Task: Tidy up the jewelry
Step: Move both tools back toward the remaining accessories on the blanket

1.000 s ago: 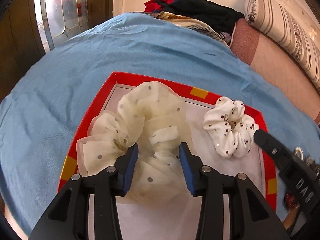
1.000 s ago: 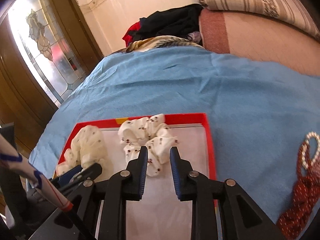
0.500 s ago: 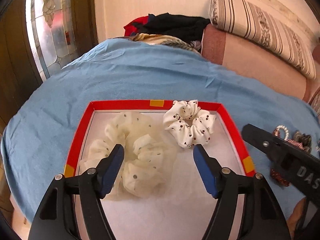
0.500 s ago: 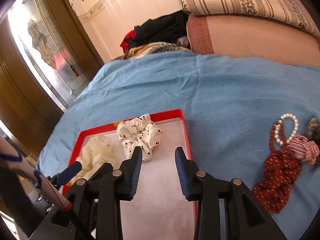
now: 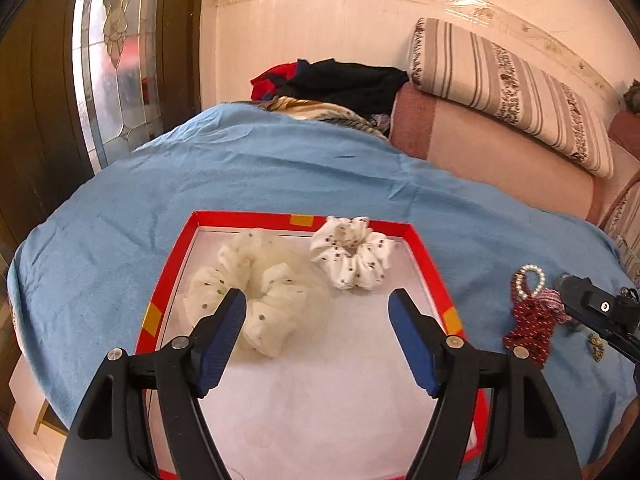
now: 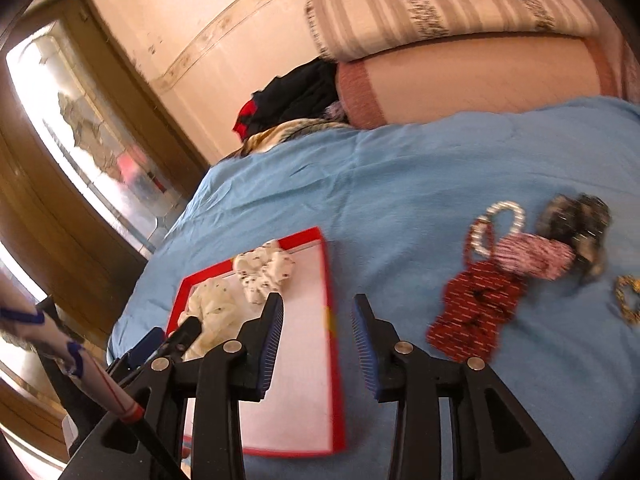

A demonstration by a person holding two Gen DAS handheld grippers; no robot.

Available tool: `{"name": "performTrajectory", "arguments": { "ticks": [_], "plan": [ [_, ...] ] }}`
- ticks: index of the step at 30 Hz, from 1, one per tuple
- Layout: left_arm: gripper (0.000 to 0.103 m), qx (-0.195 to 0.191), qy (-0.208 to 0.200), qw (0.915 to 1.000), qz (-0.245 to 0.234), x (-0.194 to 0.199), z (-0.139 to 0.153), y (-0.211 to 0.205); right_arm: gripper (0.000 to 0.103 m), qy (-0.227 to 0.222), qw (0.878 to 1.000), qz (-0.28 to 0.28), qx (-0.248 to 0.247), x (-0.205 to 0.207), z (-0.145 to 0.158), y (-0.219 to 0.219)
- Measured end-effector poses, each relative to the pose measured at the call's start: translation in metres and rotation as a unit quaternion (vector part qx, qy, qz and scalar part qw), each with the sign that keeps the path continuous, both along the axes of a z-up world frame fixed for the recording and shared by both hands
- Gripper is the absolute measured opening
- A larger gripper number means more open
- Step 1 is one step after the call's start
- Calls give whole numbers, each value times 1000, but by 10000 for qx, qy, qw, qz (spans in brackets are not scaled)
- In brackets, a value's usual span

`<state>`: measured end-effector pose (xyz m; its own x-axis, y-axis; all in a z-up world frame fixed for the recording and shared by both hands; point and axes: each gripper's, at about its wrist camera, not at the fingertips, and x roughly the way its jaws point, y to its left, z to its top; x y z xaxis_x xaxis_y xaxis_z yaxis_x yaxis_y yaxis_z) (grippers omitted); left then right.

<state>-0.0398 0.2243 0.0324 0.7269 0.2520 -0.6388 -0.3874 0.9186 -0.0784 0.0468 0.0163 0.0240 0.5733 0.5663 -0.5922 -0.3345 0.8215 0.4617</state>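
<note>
A red-rimmed tray (image 5: pixel 424 256) with a white floor lies on the blue blanket. In it lie a cream dotted scrunchie (image 5: pixel 256 292) and a white dotted scrunchie (image 5: pixel 352 260). My left gripper (image 5: pixel 316 336) is open and empty, raised above the tray's near half. My right gripper (image 6: pixel 318 340) is open and empty over the tray's right rim (image 6: pixel 330 280). To the right on the blanket lie a dark red scrunchie (image 6: pixel 476 308), a pink one (image 6: pixel 532 256), a pearl bracelet (image 6: pixel 500 216) and a dark scrunchie (image 6: pixel 576 216).
The blue blanket (image 5: pixel 280 168) covers the bed. Clothes (image 5: pixel 340 80) are piled at the far end beside a pink bolster (image 5: pixel 500 156) and striped pillow (image 5: pixel 508 84). A glass-panelled door (image 5: pixel 112 60) stands at left. A small gold item (image 6: pixel 628 296) lies far right.
My left gripper let go of the cream scrunchie, opened wide and drew back and up. My right gripper opened, left the white scrunchie and swung right toward the loose pile.
</note>
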Motion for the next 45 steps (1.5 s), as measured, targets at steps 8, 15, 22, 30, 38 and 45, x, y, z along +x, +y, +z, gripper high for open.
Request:
{"name": "performTrajectory", "arguments": {
  "ticks": [8,15,22,30,38,45],
  "plan": [
    [76,-36,0,9991,-432,-24,11,-42,40,47,9980,-578,238,-16,-6,-100],
    [76,-20,189,9942,-1060,-21,13,-101,42,-57,9866,-1620,207,-23,-20,-201],
    [77,95,460,9828,-1787,14,3,-164,42,234,9712,-2309,543,-22,-36,-276],
    [77,239,809,9748,-2064,61,-24,-205,42,634,9651,-2314,1048,-24,-50,-302],
    [77,394,1055,9713,-2097,91,-45,-212,45,716,9696,-2072,1089,-24,-51,-297],
    [77,366,1394,9643,-2220,131,-74,-217,46,828,9688,-2084,1054,-21,-56,-299]
  ]
}}
